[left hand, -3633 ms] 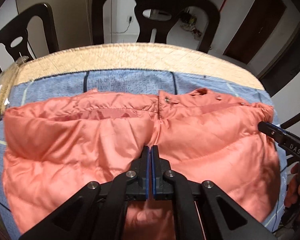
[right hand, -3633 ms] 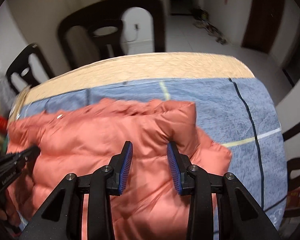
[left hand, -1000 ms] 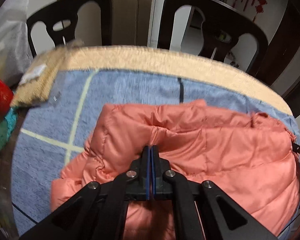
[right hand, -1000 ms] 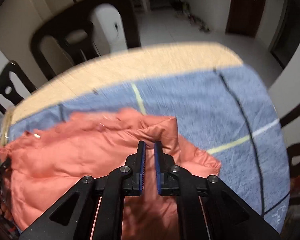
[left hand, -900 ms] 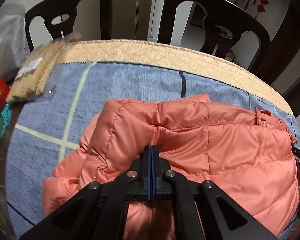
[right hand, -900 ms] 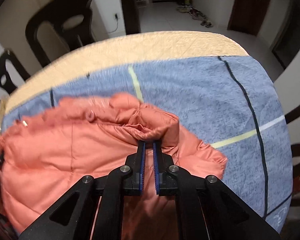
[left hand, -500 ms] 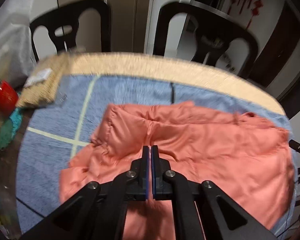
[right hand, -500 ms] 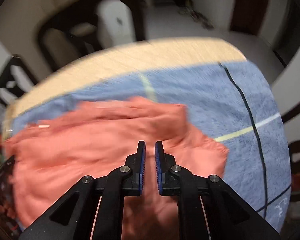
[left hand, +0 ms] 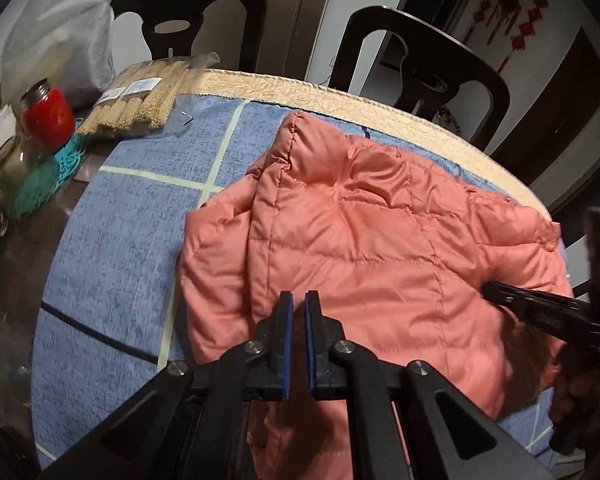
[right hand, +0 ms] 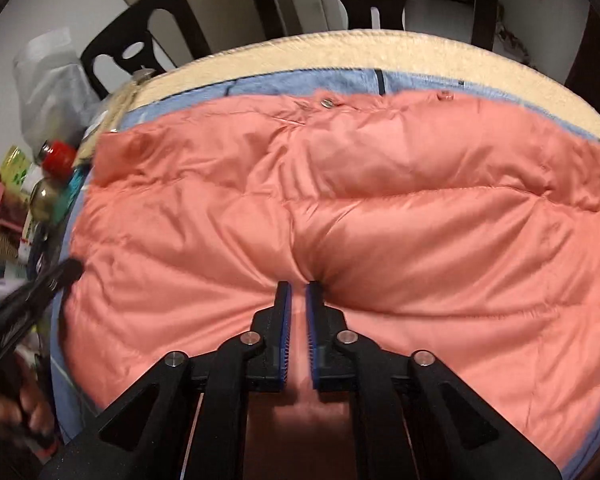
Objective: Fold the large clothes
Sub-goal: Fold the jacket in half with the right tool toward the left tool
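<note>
Your left side of the jacket (left hand: pixel 360 240) is now folded inward on the blue cloth (left hand: pixel 120 220) (nice, it's narrower than before). The left gripper (left hand: pixel 294 308) is near-closed and just eased slightly, with no clear pinch, while the right gripper (right hand: pixel 295 292) just closed, pinching puckered fabric, so that side's fold looks next

A salmon-pink quilted jacket (left hand: pixel 372 248) lies on a blue cloth (left hand: pixel 132 240) crossed by pale yellow and dark lines, edged by a beige mat (left hand: pixel 340 94); black chairs (left hand: pixel 420 60) stand beyond, a red-filled jar (left hand: pixel 48 116) nearby.
</note>
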